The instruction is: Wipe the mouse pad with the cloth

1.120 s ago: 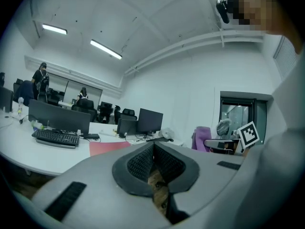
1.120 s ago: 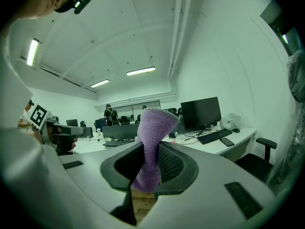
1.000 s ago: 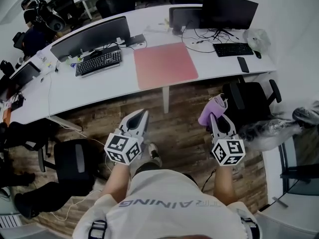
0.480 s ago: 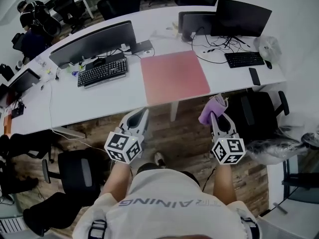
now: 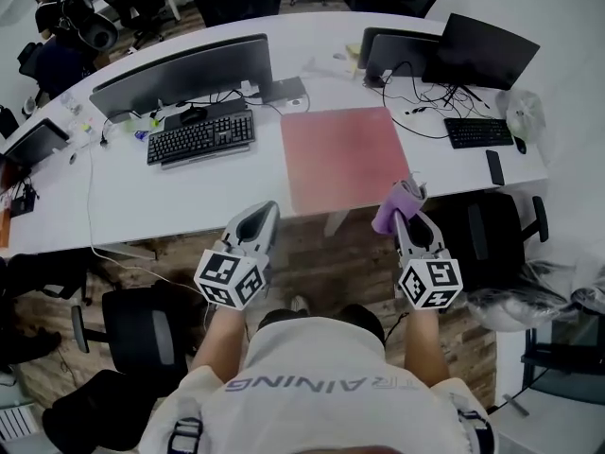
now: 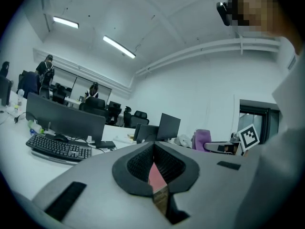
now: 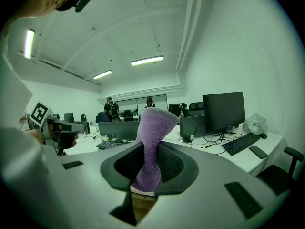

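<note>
A large pink mouse pad lies on the white desk, between a black keyboard and two dark monitors. My right gripper is shut on a purple cloth, which sticks up out of the jaws. It hovers over the floor just short of the desk's front edge, near the pad's right corner. My left gripper is shut with nothing in it, also short of the desk, left of the pad. In the left gripper view a sliver of the mouse pad shows beyond the closed jaws.
On the desk stand a wide monitor with a keyboard, two more monitors, a second keyboard, a phone and cables. Black office chairs sit on the wooden floor on both sides of me. People are at far desks.
The desk and mouse pad have come closer in the head view as I moved forward. Both grippers have kept their pose, the right one still holding the cloth.
</note>
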A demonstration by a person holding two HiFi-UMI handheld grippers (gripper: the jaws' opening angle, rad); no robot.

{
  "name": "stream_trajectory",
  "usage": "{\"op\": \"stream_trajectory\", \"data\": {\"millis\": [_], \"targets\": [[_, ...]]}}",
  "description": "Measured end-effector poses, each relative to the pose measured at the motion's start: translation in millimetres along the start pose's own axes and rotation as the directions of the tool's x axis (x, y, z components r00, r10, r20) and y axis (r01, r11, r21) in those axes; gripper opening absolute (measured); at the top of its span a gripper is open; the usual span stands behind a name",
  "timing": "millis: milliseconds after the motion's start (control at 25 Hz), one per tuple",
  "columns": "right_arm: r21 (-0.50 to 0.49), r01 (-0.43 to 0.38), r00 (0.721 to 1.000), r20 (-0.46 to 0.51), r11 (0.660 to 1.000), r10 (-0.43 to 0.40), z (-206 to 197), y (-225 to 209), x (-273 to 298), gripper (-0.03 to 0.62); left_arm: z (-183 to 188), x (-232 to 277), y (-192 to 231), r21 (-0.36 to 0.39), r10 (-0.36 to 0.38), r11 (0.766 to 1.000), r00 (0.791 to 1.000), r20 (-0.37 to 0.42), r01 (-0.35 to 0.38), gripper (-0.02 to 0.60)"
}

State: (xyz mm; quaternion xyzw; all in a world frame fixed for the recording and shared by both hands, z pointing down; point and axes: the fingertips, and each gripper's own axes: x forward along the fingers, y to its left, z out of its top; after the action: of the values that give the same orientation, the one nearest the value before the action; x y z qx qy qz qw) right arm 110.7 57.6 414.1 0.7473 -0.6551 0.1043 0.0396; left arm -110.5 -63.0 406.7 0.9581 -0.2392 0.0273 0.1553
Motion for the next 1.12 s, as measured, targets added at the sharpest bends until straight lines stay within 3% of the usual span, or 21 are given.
{"op": "stream_trajectory", "data": {"millis": [200,560,1120], "targets": [[-0.036,-0.034,0.999,-0.008,0.999,0.034,13,5,33,0.095,5,6,25,-0.025,0.027,0.999,0.999,0.016,-0.027,0.031],[-0.076,-0.166,0.986,-0.018,0.983,0.165,29,-9,106,0.095,15,43,48,-0.029,0.123,0.992,0.992,0.035,-0.122,0.031],[-0.033,-0.259,0.966,-0.026,0.965,0.259,51,-149,202,0.095,32,184,30,-0.02,0.254,0.967,0.967,0.031,-0.254,0.031]]}}
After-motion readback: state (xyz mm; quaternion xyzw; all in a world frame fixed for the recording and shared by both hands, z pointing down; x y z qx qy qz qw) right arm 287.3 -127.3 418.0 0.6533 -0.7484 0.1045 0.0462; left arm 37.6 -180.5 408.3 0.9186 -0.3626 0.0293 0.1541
